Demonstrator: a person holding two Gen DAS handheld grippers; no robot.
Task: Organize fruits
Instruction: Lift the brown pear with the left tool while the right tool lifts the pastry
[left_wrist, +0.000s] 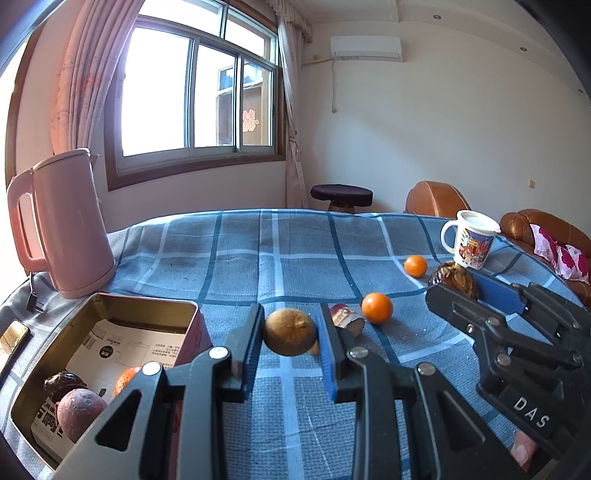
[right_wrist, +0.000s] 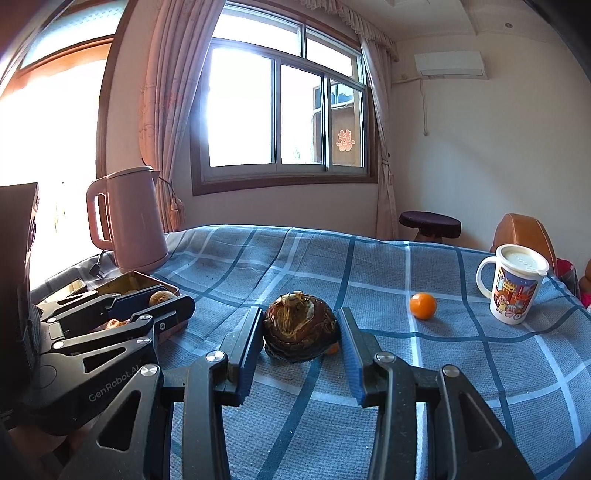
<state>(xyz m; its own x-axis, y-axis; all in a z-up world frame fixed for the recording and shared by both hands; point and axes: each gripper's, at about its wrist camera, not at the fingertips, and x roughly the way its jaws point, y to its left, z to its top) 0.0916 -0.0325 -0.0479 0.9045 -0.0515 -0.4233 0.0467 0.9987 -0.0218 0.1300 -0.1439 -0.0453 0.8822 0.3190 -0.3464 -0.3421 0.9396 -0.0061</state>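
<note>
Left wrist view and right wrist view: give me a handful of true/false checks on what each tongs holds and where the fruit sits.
1. The left tongs grip a brownish round fruit. True.
2. The right tongs are empty. False: they are shut on a dark scaly fruit.
3. The metal tin already holds some fruit. True.
4. The pink kettle lies tipped over. False: it stands upright beyond the tin.
5. No oranges remain on the blue checked cloth. False: two oranges, one nearer and one farther, lie there.
</note>
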